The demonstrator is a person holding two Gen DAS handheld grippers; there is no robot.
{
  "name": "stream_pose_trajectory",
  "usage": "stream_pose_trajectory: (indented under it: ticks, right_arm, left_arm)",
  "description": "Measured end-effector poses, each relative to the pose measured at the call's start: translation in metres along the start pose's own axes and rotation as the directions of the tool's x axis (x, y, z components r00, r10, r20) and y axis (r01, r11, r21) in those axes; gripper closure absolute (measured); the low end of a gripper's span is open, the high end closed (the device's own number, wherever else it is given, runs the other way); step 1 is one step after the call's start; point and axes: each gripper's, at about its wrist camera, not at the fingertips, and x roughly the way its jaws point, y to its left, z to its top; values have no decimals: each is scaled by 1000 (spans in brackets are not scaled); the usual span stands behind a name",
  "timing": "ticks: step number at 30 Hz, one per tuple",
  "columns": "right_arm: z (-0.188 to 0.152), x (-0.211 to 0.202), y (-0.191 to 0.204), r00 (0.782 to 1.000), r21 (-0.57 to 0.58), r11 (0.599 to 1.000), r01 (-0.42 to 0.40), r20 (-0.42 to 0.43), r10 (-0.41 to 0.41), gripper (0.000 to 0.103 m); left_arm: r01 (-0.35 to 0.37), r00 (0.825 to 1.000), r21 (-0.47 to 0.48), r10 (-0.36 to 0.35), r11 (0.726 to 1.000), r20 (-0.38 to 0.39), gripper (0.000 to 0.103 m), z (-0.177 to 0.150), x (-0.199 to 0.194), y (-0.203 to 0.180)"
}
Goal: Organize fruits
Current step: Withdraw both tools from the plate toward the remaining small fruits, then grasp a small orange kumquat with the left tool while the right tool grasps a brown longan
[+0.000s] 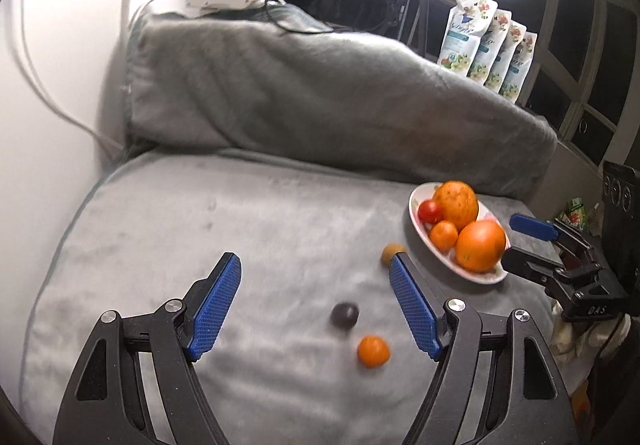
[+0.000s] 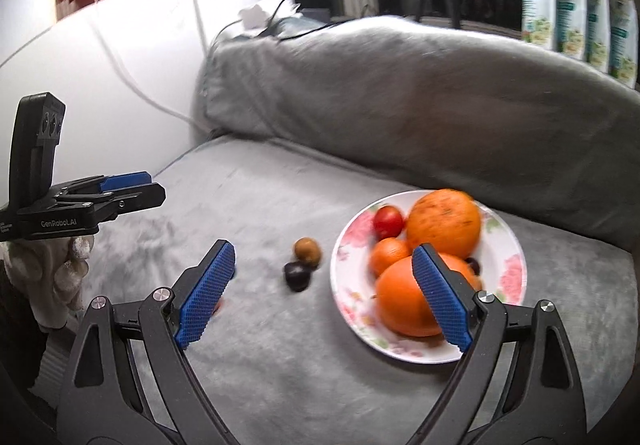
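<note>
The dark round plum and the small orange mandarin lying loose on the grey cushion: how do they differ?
The dark round plum is near-black; the small orange mandarin is bright orange. The mandarin looks slightly larger. The plum lies farther from the left gripper's camera, the mandarin nearer. Both rest on the grey cushion, outside the floral plate, ungripped, between open jaws.

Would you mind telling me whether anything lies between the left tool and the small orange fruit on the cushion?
Nothing visible does: the left tool is open above the small orange fruit; the dark fruit lies just beside it.
</note>
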Motion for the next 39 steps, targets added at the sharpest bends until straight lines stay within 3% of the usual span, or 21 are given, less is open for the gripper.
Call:
stream_pose_trajectory:
  ticks: [5, 15, 19, 30, 39]
  right_arm:
    - [-4, 13, 12, 999, -27, 999, -28, -47, 27, 12]
    - [-2, 44, 32, 987, -131, 990, -46, -158, 25, 44]
    - [2, 58, 32, 979, -160, 986, -37, -202, 4, 51]
    - [20, 98, 41, 954, -285, 957, -45, -295, -43, 58]
    - [23, 130, 48, 912, -404, 911, -78, -398, -98, 68]
  left_arm:
    - [22, 1000, -6, -22, 1000, -22, 34, -17, -6, 0]
    - [98, 991, 18, -96, 995, -89, 49, -44, 1, -22]
    - [107, 987, 18, -105, 994, -121, 54, -53, 11, -25]
    - [100, 982, 37, -93, 994, -167, 60, -61, 33, -33]
    - [107, 981, 50, -97, 993, -171, 62, -59, 39, -39]
